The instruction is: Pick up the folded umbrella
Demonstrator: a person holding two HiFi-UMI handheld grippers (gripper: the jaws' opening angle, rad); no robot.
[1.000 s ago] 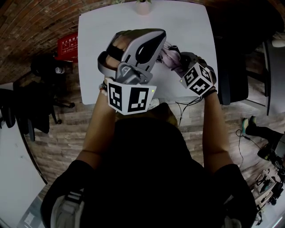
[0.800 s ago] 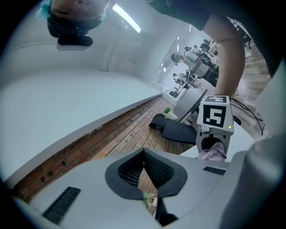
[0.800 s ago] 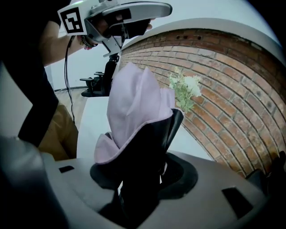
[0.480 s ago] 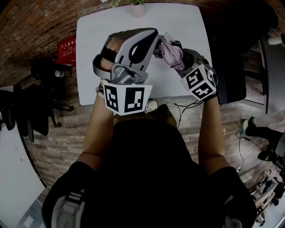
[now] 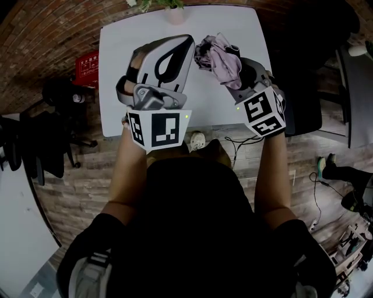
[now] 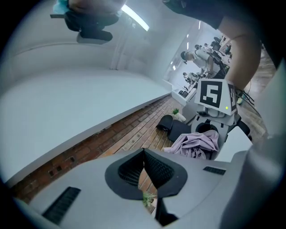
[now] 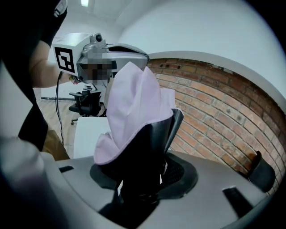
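Umbrella (image 5: 217, 58), folded, stands gripped in right gripper (image 7: 149, 134) above white table (image 5: 116, 75); left gripper (image 6: 144, 154) closed, empty.

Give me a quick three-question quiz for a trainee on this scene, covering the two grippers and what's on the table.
1. True or false: the right gripper is clamped on the folded pale lilac fabric umbrella.
2. What stands at the far edge of the white table? A: a potted plant. B: a red kettle. C: a laptop.
3. Fill in: the jaws of the left gripper hold ____.

Key: 1 true; 2 A; 3 nothing.
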